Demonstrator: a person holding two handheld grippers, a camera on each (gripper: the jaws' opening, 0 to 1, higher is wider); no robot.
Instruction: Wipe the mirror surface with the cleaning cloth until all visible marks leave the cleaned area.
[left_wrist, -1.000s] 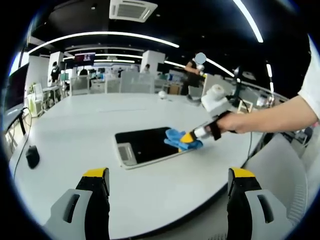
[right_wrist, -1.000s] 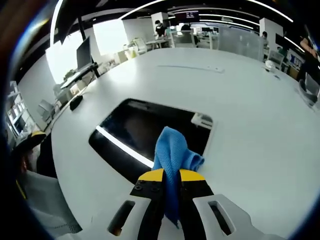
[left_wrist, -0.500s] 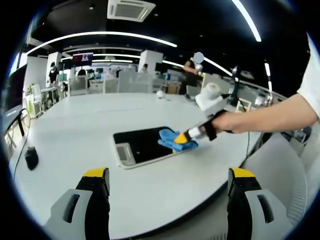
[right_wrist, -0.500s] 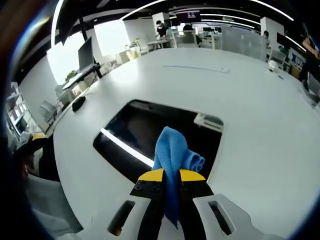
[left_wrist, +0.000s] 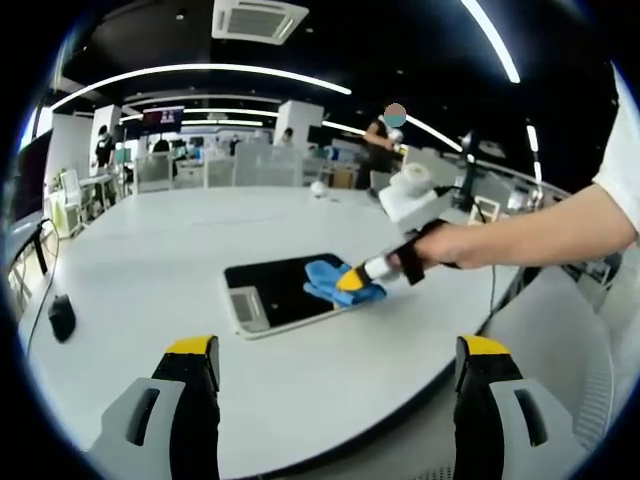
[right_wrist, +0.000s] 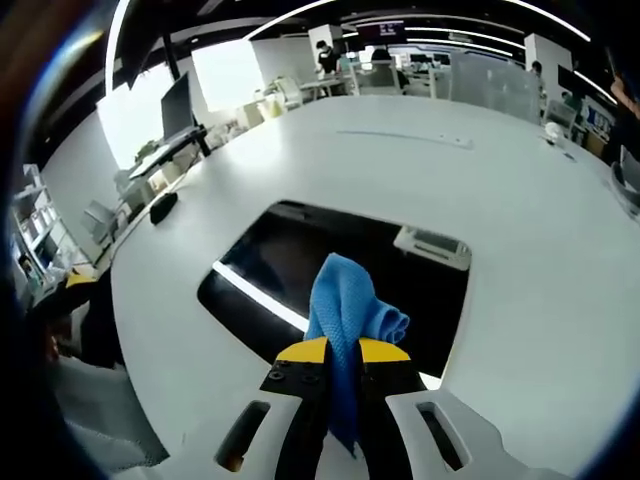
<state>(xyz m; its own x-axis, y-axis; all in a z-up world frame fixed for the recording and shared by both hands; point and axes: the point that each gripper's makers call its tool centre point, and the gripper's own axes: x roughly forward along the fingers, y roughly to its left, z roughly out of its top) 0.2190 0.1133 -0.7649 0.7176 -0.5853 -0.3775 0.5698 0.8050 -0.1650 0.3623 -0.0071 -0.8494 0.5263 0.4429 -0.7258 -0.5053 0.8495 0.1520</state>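
A flat rectangular mirror (left_wrist: 278, 291) (right_wrist: 330, 268) lies on the white table and reflects the dark ceiling. My right gripper (right_wrist: 343, 352) (left_wrist: 349, 280) is shut on a blue cleaning cloth (right_wrist: 347, 305) (left_wrist: 331, 281), which rests on the mirror's near right part. A person's hand (left_wrist: 455, 243) holds that gripper and reaches in from the right of the left gripper view. My left gripper (left_wrist: 335, 355) hovers open well short of the mirror, above the table's near edge, with nothing between its yellow-tipped fingers (left_wrist: 192, 352).
The round white table (left_wrist: 150, 250) stretches far behind the mirror. A black mouse (left_wrist: 61, 318) (right_wrist: 164, 207) lies near its left edge with a cable. Office desks, chairs and people stand in the background. A monitor (right_wrist: 171, 103) stands beyond the table.
The right gripper has slid the cloth to the left across the mirror, further over the glass. The left gripper has stayed open in the same place.
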